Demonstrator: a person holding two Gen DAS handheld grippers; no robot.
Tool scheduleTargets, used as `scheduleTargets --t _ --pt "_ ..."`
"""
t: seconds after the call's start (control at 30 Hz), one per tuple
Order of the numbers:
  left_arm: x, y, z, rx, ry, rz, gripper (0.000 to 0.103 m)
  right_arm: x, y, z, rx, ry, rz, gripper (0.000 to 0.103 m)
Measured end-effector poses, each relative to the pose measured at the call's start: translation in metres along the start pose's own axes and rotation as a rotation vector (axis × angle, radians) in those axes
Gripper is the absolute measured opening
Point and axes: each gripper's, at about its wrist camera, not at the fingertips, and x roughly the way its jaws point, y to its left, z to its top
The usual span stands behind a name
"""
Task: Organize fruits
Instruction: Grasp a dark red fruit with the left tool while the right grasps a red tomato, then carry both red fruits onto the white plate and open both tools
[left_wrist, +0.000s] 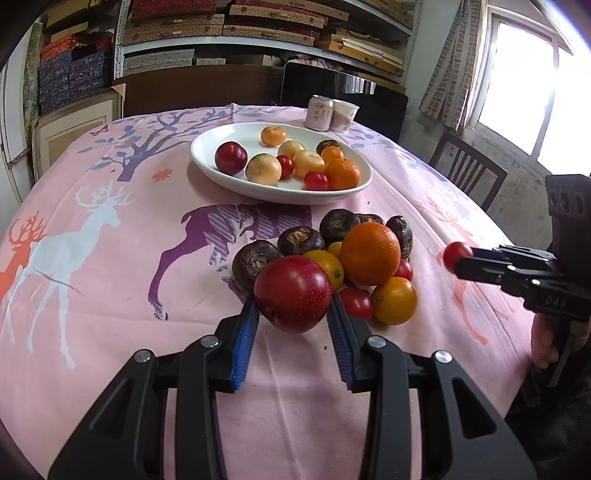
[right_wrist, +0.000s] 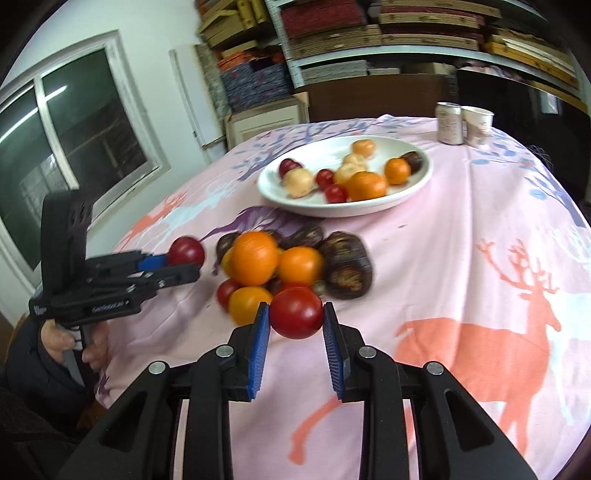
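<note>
Both tongs loaded: left gripper (left_wrist: 293, 314) grips a plum (left_wrist: 292, 293), right gripper (right_wrist: 296, 319) a tomato (right_wrist: 296, 313). Next: carry to plate (left_wrist: 207, 147), twelve o'clock.

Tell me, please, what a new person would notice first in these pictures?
First, each gripper holds a red fruit above the pink deer tablecloth: the left gripper a large red plum, the right gripper a small cherry tomato. Beyond them lies a loose pile of oranges and dark water chestnuts, and farther back a white oval plate already holds fruit.
</note>
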Motion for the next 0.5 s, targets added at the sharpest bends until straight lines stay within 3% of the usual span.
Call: scheduleTargets --t 0.3,0.5 --pt "0.002 0.012 0.008 -0.051 0.02 0.012 0.037 -0.02 -0.027 0.023 0.03 -0.079 -0.062 0.029" --pt "0.004 0.01 0.044 -0.03 -0.001 0.064 0.037 -0.028 -0.043 0.064 0.025 -0.154 -0.15 0.029"
